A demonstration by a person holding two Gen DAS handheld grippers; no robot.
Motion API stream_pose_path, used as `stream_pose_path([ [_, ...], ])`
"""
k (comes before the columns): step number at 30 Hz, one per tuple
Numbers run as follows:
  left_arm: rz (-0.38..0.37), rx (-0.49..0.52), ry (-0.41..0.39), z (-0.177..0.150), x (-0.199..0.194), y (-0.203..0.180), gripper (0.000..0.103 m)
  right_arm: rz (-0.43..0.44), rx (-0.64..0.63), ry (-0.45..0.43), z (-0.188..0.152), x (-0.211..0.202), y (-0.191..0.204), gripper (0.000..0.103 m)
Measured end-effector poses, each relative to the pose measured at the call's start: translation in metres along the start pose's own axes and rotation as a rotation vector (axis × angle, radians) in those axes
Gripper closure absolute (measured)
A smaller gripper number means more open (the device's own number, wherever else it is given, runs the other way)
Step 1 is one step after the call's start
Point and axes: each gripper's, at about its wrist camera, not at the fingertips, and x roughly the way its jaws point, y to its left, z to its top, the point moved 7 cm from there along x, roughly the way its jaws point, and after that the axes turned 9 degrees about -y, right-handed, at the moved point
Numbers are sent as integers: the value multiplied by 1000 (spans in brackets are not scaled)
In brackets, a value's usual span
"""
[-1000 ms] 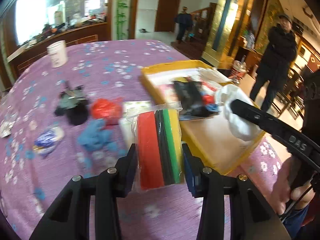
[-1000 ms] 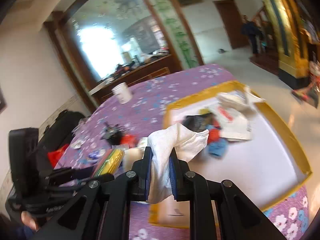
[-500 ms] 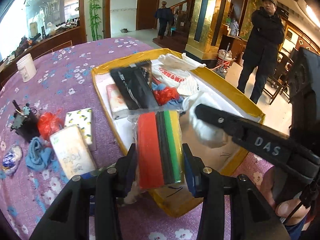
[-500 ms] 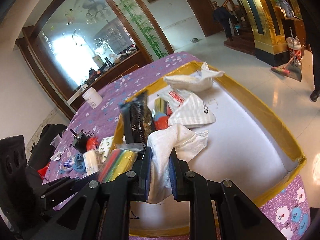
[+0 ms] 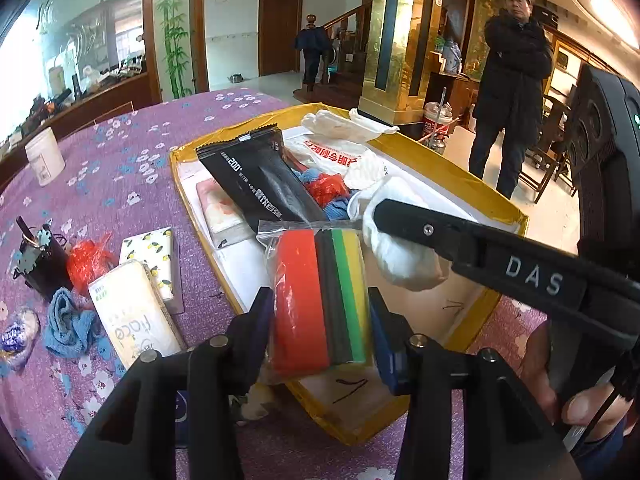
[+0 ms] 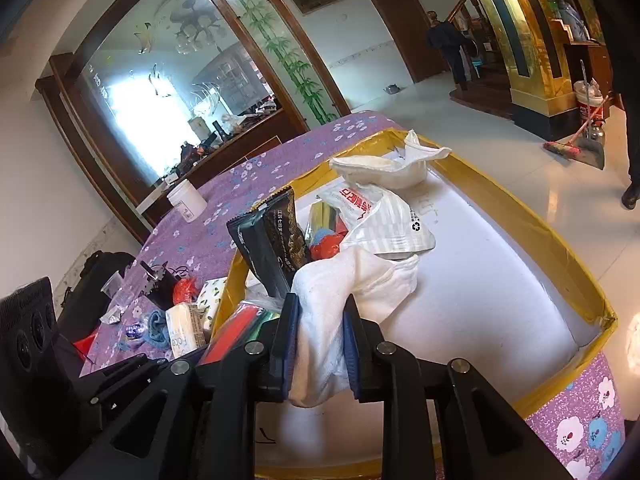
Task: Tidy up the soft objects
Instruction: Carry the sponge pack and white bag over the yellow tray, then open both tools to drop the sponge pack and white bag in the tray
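1. While both hands hang over the yellow-rimmed tray on the purple flowered tablecloth, the tray is the target: its bare white floor runs out toward 1 o'clock in the right wrist view, with the pile of stuff already dropped in sitting at 11 to 12 o'clock

2. Left gripper has the bagged sponge pack (red, black, green, yellow stripes) standing between its fingers, long axis pointing straight out to 12 o'clock. Its jaws have just been opening; the left pad looks to have a sliver of gap to the bag, so I'd say it's letting go over the tray's near corner rather than clamping

3. Right gripper has the white sock between its pads; those jaws have just been opening too, though the cloth still fills the gap, draping forward toward 1 o'clock onto the tray floor

4. Key relation: both items are already above the tray, the sock further in, the sponge pack at the near edge at 6 o'clock, so it could tip out onto the cloth

5. Leftovers at 9 o'clock of the left gripper: tissue pack, blue rag, red bag
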Motion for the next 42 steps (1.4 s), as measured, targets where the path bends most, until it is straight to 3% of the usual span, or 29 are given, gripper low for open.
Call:
stream_pose_path([
  [5,-9,57,-14,-2,-4,-11,39,4,-3,-37,3,-7,2,58],
  [13,-48,21,-17,-2,-10,-9,37,15,46,-89,9,-16,-5,58],
  [29,-33,-91,-35,6,-28,12,36,26,55,-96,10,-16,-5,56],
  [35,-44,-68,-50,5,-55,8,35,23,45,-91,9,-14,-4,53],
  [42,-73,-67,-15,-6,-72,19,34,12,36,-88,9,-13,-4,51],
])
